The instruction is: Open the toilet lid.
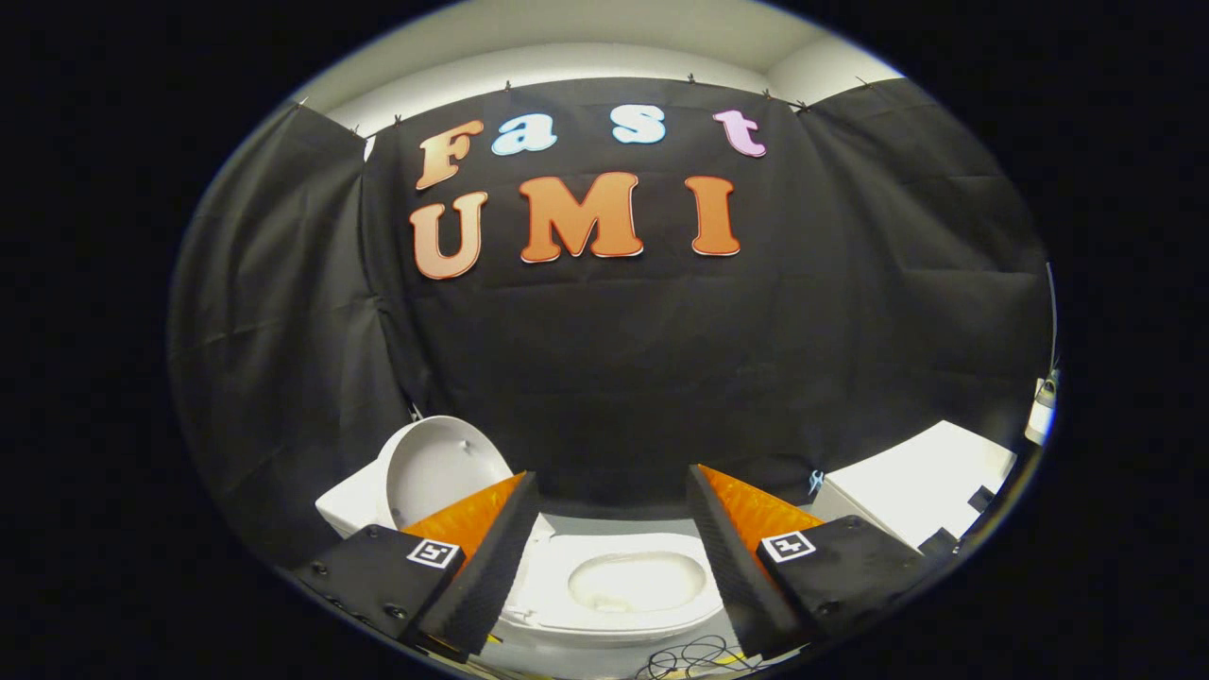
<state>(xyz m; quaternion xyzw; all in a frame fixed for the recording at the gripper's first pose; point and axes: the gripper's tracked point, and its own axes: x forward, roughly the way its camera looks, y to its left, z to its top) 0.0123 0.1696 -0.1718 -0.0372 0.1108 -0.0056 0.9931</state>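
Observation:
A white toilet stands below and just ahead of my gripper [609,474]. Its lid [436,467] is raised and stands upright beyond my left finger [486,548], leaning back towards the white tank [348,505]. The seat [557,590] and the open bowl [638,581] lie between the two fingers, lower down. My gripper is open, its black fingers with orange sides spread wide, and nothing is held between them. The right finger [732,548] hangs over the seat's right side.
A white box-like unit [911,491] stands to the right of the toilet, beyond the right finger. A tangle of dark cables [694,656] lies on the floor in front of the bowl. Black cloth walls close the booth behind and at both sides.

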